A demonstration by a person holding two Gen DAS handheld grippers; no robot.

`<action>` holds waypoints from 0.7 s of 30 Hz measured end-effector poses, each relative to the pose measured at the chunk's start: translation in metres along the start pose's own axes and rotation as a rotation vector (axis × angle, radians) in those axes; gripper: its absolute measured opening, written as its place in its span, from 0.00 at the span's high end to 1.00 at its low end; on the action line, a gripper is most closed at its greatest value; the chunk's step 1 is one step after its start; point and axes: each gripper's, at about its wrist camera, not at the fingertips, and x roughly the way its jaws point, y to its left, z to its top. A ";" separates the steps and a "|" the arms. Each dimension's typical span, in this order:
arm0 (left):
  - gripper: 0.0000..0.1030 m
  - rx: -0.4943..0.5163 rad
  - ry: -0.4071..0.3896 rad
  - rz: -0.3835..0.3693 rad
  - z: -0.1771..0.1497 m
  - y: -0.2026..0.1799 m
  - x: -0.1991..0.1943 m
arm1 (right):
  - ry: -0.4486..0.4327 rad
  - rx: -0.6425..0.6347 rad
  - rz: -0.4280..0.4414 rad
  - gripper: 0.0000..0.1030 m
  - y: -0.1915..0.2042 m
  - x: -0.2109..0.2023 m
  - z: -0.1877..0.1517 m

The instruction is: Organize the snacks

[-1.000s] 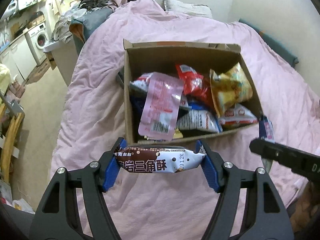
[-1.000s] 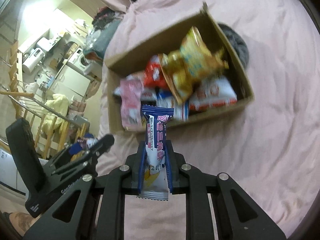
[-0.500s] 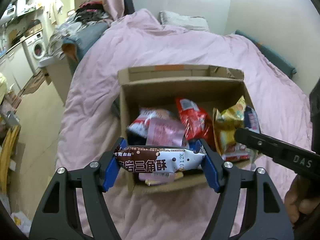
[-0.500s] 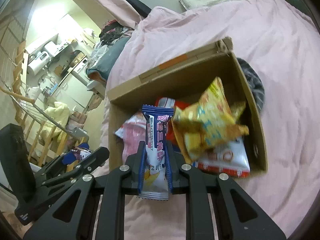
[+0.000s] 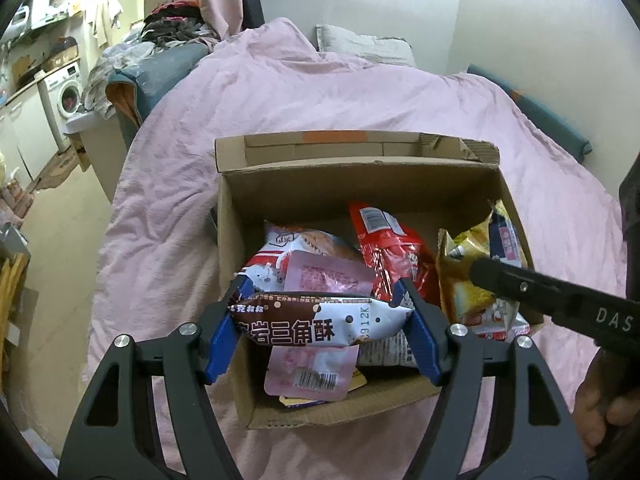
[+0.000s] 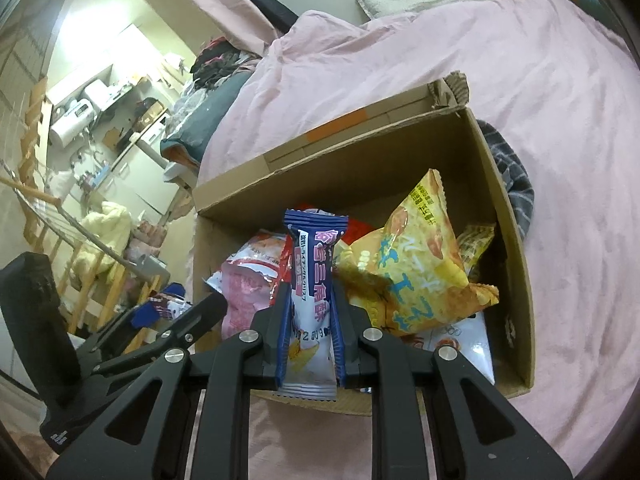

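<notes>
An open cardboard box with several snack bags stands on the pink bed. My left gripper is shut on a brown and white snack packet, held crosswise by its two ends above the box's near half. My right gripper is shut on a blue and white snack packet, held upright over the box's near edge. In the left wrist view the right gripper's black finger reaches in from the right, above a yellow chip bag.
Inside the box lie a pink pouch, a red bag and a white and red bag. A grey striped cloth lies beside the box. A pillow and heaped clothes sit at the back; floor and washing machine lie left.
Both grippers have moved forward from in front of the box to above its near part, each still holding its packet. The box looks closer and lower in both views.
</notes>
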 end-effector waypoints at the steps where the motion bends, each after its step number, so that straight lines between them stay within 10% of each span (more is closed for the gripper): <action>1: 0.32 -0.010 -0.005 0.006 0.000 0.001 0.000 | 0.002 0.001 0.001 0.81 0.000 0.001 0.001; 12: 0.04 -0.005 -0.082 0.040 0.000 -0.001 -0.017 | -0.047 0.031 0.056 0.76 -0.005 -0.011 0.005; 16: 0.04 0.001 -0.102 0.053 0.001 0.000 -0.026 | -0.126 0.041 0.061 0.06 -0.005 -0.028 0.007; 21: 0.04 -0.012 -0.156 0.078 0.004 0.004 -0.049 | -0.185 0.036 0.040 0.06 -0.003 -0.055 0.007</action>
